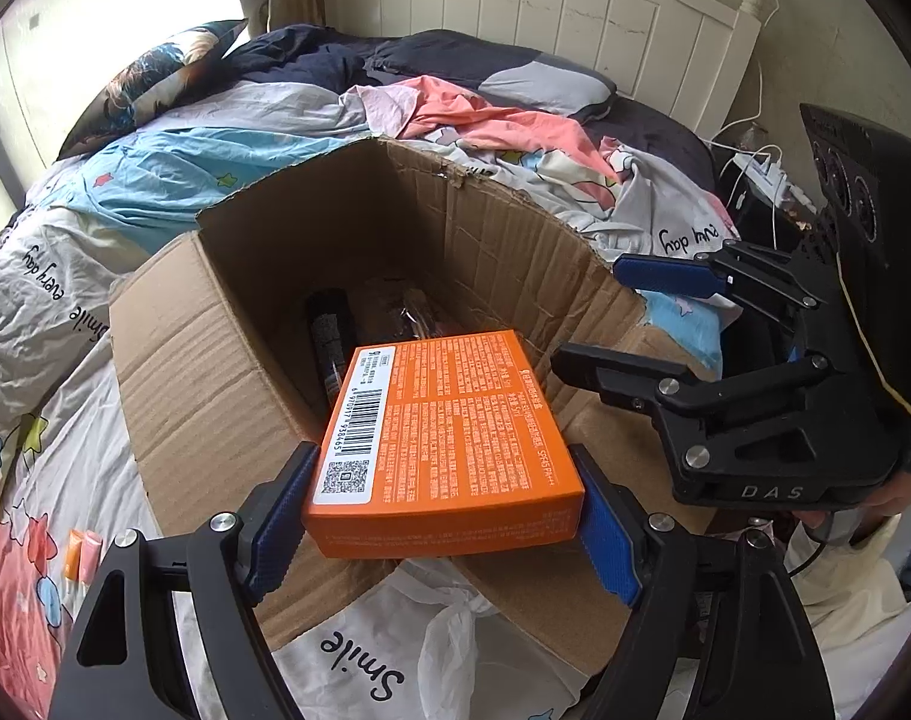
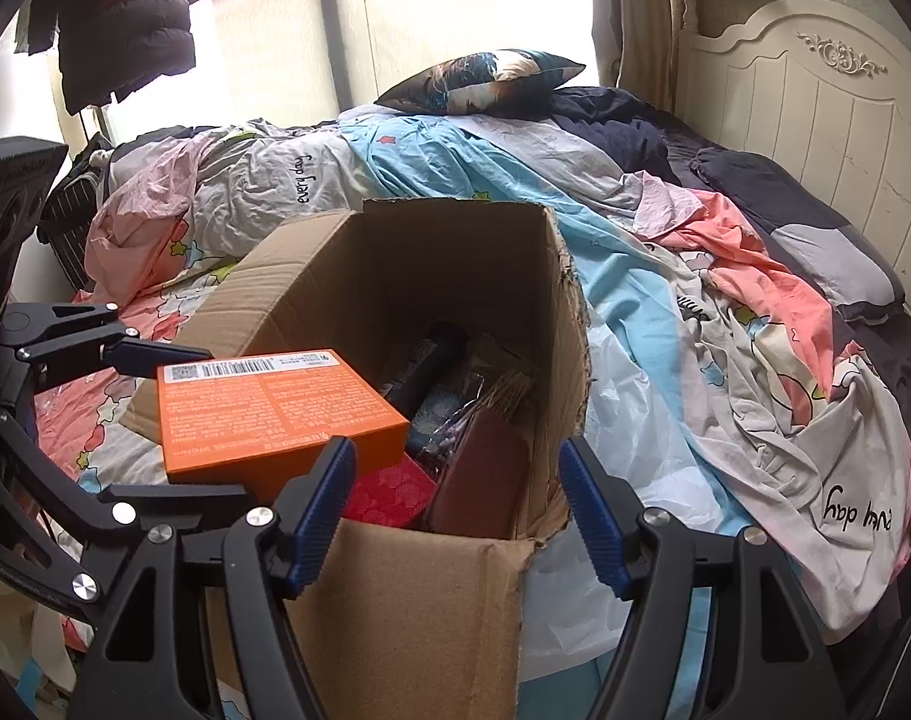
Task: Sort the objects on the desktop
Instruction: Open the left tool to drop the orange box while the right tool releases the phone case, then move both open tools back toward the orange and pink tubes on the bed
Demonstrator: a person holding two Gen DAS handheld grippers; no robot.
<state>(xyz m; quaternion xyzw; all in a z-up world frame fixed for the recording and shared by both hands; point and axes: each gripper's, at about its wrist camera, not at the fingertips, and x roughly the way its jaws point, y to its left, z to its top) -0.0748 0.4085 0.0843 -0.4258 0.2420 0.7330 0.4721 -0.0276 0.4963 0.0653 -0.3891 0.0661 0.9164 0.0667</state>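
An orange flat carton (image 1: 455, 438) with a barcode label hangs over the near edge of an open cardboard box (image 1: 215, 396), and my left gripper (image 1: 443, 480) is shut on its two sides. The right wrist view shows the same carton (image 2: 269, 414) held above the cardboard box (image 2: 419, 600). Inside lie a red box (image 2: 389, 495), a brown flat item (image 2: 485, 480) and a dark tube (image 2: 437, 360). My right gripper (image 2: 455, 456) stands open above the box's near corner with nothing between its fingers. It also shows at the right of the left wrist view, right gripper (image 1: 593, 312).
The box stands on a bed covered by a rumpled patterned quilt (image 2: 665, 300), with a pillow (image 2: 485, 81) and white headboard (image 1: 545, 18) behind. A white plastic bag (image 1: 449, 630) lies by the box. Small tubes (image 1: 80, 552) lie at the left. Cables and a power strip (image 1: 767, 171) sit at the right.
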